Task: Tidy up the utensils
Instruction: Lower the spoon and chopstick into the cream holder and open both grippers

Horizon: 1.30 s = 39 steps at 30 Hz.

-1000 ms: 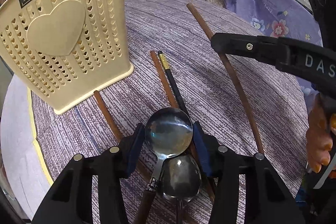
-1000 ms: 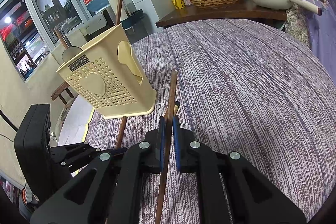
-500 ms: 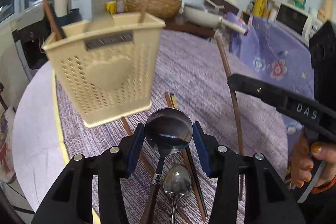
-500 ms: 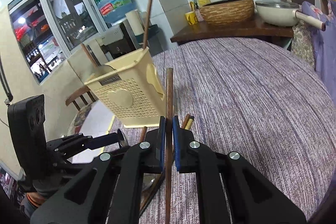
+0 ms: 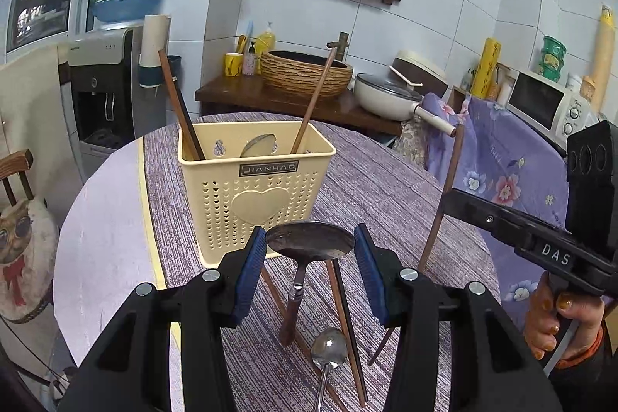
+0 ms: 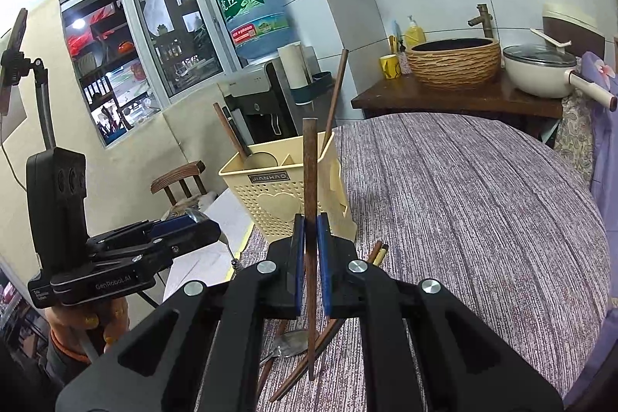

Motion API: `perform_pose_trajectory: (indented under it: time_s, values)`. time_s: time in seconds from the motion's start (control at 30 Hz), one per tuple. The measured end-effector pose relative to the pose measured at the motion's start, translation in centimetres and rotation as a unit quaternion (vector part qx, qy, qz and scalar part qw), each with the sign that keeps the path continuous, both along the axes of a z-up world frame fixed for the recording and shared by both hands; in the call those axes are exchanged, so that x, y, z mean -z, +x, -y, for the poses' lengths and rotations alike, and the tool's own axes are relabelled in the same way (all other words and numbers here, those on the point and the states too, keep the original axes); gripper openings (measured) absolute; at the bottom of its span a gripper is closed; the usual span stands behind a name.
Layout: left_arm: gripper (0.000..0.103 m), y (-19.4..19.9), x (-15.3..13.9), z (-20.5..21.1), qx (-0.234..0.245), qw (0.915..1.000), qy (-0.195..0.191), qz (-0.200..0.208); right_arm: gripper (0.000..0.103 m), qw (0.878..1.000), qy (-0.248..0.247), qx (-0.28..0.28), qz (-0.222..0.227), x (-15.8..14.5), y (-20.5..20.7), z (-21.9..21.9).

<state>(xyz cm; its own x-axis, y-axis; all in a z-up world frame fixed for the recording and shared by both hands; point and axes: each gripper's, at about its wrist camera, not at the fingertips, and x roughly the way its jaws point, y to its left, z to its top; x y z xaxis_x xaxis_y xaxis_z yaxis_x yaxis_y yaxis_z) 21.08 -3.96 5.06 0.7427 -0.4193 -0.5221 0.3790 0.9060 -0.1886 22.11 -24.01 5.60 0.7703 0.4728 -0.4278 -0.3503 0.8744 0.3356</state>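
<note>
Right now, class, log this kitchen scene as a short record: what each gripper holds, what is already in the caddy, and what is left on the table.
left gripper: shut on the bowl of a wooden-handled spoon, lifted clear of the table
right gripper: shut on a brown chopstick, held near upright
caddy: cream, perforated, upright on the purple tablecloth; holds chopsticks and a spoon
left on the table: a metal spoon and several chopsticks

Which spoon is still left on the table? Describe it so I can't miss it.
Start at the cream utensil basket on the purple tablecloth. In front of it lie loose chopsticks, and among them a small all-metal spoon; the wooden-handled spoon is held in the left gripper.
</note>
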Motion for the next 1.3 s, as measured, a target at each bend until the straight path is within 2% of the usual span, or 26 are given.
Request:
perform_pose_trajectory:
  time_s: [0.23, 0.47, 0.6, 0.77, 0.87, 0.93, 1.03, 1.3]
  values:
    - [0.047, 0.3, -0.8, -0.9, 0.000, 0.9999, -0.015, -0.001, 0.008, 1.000, 0.004, -0.009, 0.008, -1.1, 0.2, 0.0]
    - [0.047, 0.8, -3.4, -1.5, 0.006, 0.9994, -0.033, 0.009, 0.008, 0.999, 0.008, -0.026, 0.033, -4.1, 1.1, -0.7]
    - [0.047, 1.6, -6.9, -2.4, 0.004, 0.9981, -0.052, 0.033, 0.008, 0.997, 0.003, -0.024, 0.068, -7.3, 2.2, -1.5]
    - [0.047, 3.7, -12.0, -3.9, -0.038, 0.9933, -0.081, 0.072, 0.008, 0.994, 0.008, -0.012, 0.111, -11.8, 4.5, -2.3]
    - [0.047, 5.4, -13.8, -4.3, -0.055, 0.9909, -0.088, 0.085, 0.008, 0.992, 0.011, 0.003, 0.125, -13.7, 6.5, -2.7]
    - [0.047, 6.3, -14.0, -4.3, -0.076, 0.9893, -0.082, 0.093, 0.008, 0.991, 0.015, 0.011, 0.129, -14.5, 7.8, -3.1]
    - [0.047, 7.3, -12.8, -4.2, -0.089, 0.9891, -0.077, 0.089, 0.008, 0.989, 0.000, 0.038, 0.145, -14.0, 9.2, -3.8]
    - [0.047, 8.6, -7.1, -4.0, -0.104, 0.9914, -0.065, 0.046, 0.008, 0.992, -0.022, 0.048, 0.115, -8.6, 11.3, -5.4]
